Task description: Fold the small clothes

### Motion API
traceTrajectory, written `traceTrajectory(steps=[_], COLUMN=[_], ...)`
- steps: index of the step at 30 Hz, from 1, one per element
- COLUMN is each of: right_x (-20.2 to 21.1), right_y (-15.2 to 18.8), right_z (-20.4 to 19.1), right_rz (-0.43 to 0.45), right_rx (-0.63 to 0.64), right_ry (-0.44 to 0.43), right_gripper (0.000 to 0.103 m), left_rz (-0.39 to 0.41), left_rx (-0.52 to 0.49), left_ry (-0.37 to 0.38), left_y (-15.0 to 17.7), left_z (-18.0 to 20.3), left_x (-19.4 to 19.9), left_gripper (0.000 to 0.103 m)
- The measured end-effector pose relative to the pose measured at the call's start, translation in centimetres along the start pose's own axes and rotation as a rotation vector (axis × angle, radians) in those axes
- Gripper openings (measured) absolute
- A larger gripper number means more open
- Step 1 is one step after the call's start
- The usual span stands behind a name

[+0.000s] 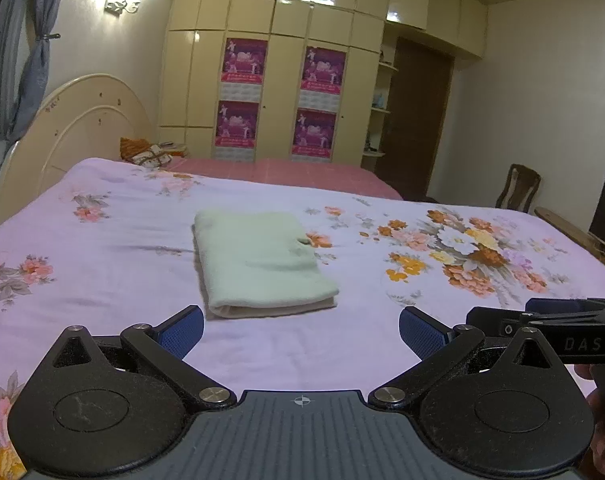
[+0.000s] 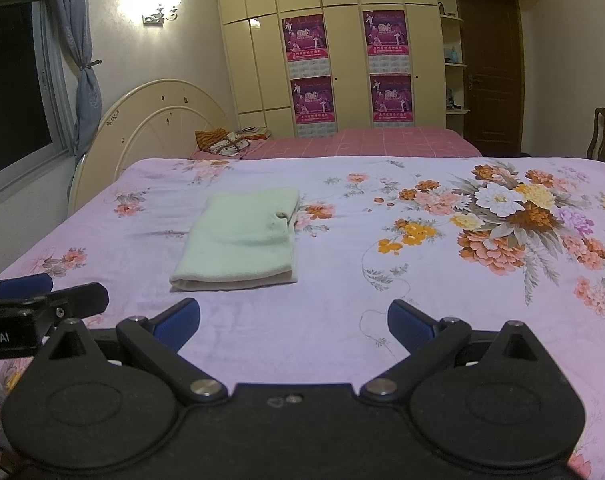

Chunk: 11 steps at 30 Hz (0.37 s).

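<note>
A pale green garment (image 1: 258, 258) lies folded into a neat rectangle on the lilac floral bedspread (image 1: 102, 320). In the right wrist view the same folded garment (image 2: 242, 240) sits ahead and to the left. My left gripper (image 1: 301, 330) stands open just short of the fold's near edge, with nothing between its blue pads. My right gripper (image 2: 294, 324) is open too, empty, over bare bedspread (image 2: 382, 240) to the right of the garment. Each gripper shows at the edge of the other's view: the right gripper (image 1: 562, 320) and the left gripper (image 2: 34, 300).
A cream headboard (image 1: 74, 136) stands at the left of the bed. Behind lies a second bed with a pink cover (image 1: 294, 174) and a pile of cloth (image 1: 150, 154). A cream wardrobe (image 1: 286, 80) with posters fills the back wall. A wooden chair (image 1: 518, 186) stands at right.
</note>
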State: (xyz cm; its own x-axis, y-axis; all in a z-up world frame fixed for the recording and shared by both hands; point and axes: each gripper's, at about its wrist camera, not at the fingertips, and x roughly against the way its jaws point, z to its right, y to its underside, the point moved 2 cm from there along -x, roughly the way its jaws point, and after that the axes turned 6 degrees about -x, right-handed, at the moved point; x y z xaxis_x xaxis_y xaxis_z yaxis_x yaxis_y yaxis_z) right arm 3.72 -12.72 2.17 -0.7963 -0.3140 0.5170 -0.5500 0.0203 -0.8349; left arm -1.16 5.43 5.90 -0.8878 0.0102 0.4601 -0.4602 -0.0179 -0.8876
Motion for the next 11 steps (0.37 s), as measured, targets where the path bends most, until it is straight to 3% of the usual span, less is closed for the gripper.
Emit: traceTrajectory(steps=[11], right_x=[-0.31], right_y=[0.02], right_z=[-0.24], right_rz=[-0.003], right_rx=[0.004], right_ry=[-0.004], right_gripper=[0.100], left_rz=[-0.003], left_rx=[-0.021], left_ry=[0.002], left_y=[-0.05], left_z=[0.07], left_x=[-0.46], left_gripper=[0.103])
